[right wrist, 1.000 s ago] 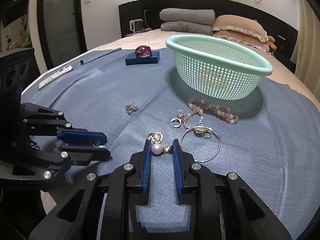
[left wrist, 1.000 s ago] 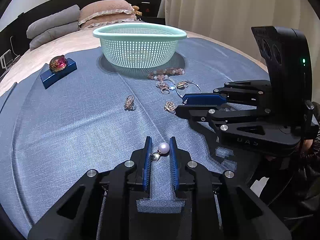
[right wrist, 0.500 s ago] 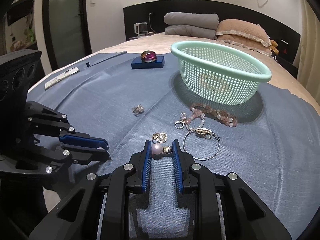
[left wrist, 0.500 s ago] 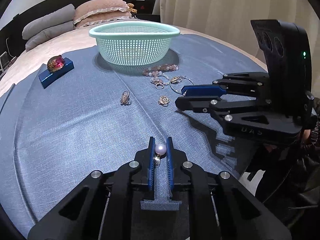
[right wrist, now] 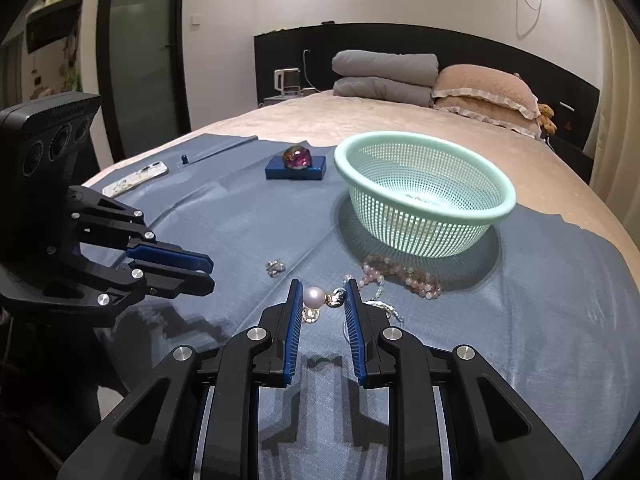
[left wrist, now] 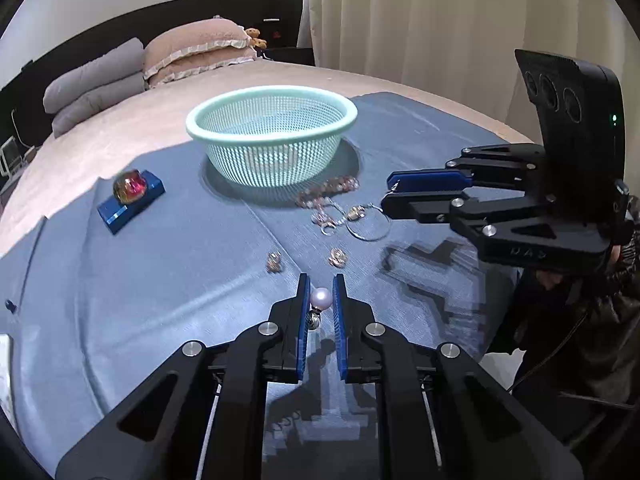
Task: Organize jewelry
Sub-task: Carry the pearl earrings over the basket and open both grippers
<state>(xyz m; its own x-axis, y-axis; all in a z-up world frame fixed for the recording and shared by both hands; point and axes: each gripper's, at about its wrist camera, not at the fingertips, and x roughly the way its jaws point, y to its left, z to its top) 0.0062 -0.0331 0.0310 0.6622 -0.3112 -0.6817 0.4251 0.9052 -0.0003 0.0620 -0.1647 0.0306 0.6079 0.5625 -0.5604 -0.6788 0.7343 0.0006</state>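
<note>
My left gripper (left wrist: 321, 300) is shut on a pearl earring (left wrist: 321, 297) and holds it above the blue cloth (left wrist: 160, 280). My right gripper (right wrist: 322, 300) is shut on a second pearl earring (right wrist: 313, 297), also lifted. A mint green mesh basket (left wrist: 272, 136) stands ahead; it also shows in the right wrist view (right wrist: 424, 188). A pink bead bracelet (right wrist: 404, 274), a thin hoop (left wrist: 370, 224) and small gold earrings (left wrist: 338, 257) lie on the cloth in front of the basket.
A blue box with a red-purple gem (left wrist: 130, 196) lies left of the basket. A phone (right wrist: 136, 178) lies at the cloth's far left edge. Pillows (right wrist: 480, 92) are at the head of the bed. A curtain (left wrist: 440, 20) hangs at the right.
Both grippers have risen from the cloth with their pearl earrings and tilted up, so the basket's inside now shows. The left jaws closed tighter on the pearl.
</note>
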